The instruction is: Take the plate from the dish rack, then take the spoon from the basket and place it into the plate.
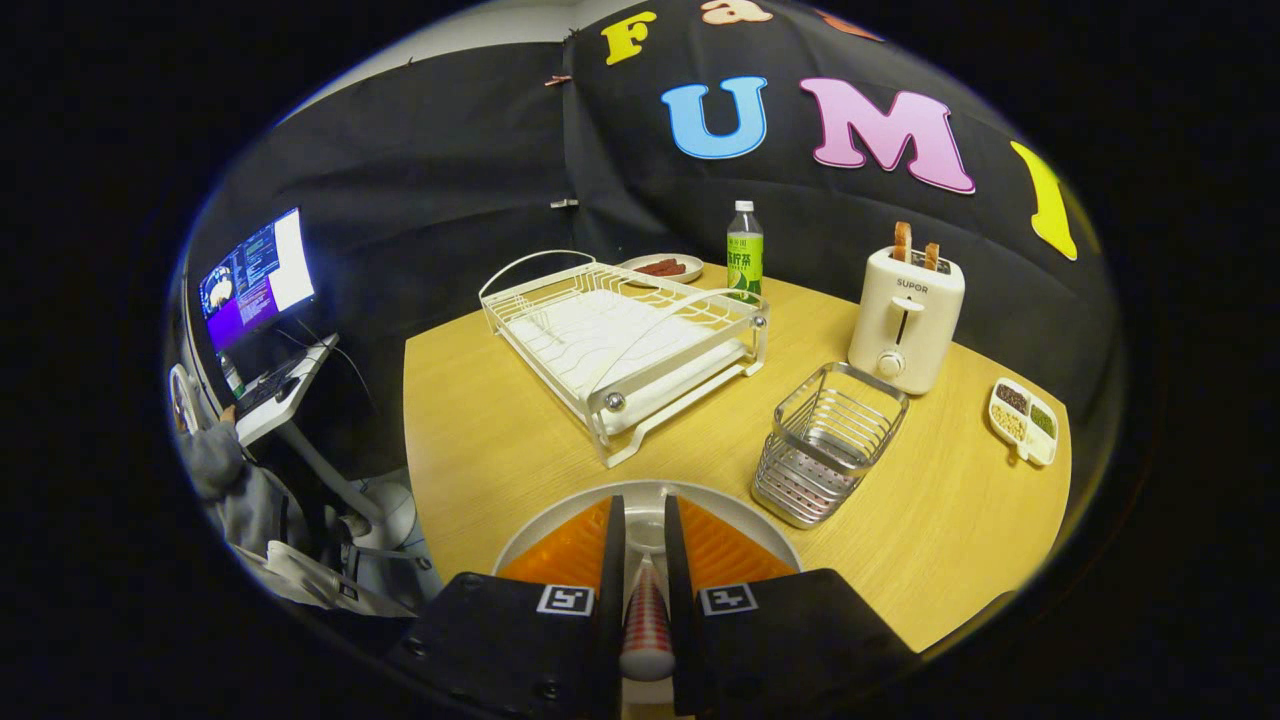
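Observation:
A white plate (pixel 655 490) lies on the wooden table right under my fingers, near the table's front edge. My gripper (pixel 643 510) is shut on a spoon (pixel 647 620) with a red-striped handle; the handle runs back between the two fingers and its pale bowl end hangs over the plate's middle. I cannot tell whether the spoon touches the plate. Beyond the plate to the left stands the white wire dish rack (pixel 620 340), with nothing in it. The metal wire basket (pixel 830 445) stands just right of the plate, also with nothing inside.
A white toaster (pixel 905 320) with two bread slices stands behind the basket. A green-labelled bottle (pixel 745 255) and a small plate of sausages (pixel 662 267) sit behind the rack. A divided dish of grains (pixel 1025 420) is at far right. A person sits at a monitor (pixel 258 280) off the table's left.

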Motion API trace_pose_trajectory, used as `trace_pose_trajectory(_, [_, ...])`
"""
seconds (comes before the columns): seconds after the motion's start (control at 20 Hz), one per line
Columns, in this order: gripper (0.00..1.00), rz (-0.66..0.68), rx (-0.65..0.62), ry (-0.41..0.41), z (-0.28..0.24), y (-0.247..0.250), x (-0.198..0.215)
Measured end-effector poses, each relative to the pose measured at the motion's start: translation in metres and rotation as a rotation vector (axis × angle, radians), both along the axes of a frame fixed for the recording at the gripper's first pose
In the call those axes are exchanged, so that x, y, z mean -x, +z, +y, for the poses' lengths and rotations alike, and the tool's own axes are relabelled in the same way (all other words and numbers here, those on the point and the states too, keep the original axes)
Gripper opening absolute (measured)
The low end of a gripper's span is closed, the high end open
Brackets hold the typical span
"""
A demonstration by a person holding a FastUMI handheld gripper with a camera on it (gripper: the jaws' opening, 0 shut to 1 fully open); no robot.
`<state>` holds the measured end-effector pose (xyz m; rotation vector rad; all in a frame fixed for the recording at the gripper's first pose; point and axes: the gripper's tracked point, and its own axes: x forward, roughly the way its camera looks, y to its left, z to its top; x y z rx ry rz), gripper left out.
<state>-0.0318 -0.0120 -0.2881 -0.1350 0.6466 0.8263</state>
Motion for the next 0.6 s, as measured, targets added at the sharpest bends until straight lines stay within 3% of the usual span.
trace_pose_trajectory(0.2, [0.25,0.046,0.045,-0.006,-0.013,-0.019,0.010])
trace_pose_trajectory(0.6, [0.28,0.043,0.031,-0.066,-0.016,-0.009,0.000])
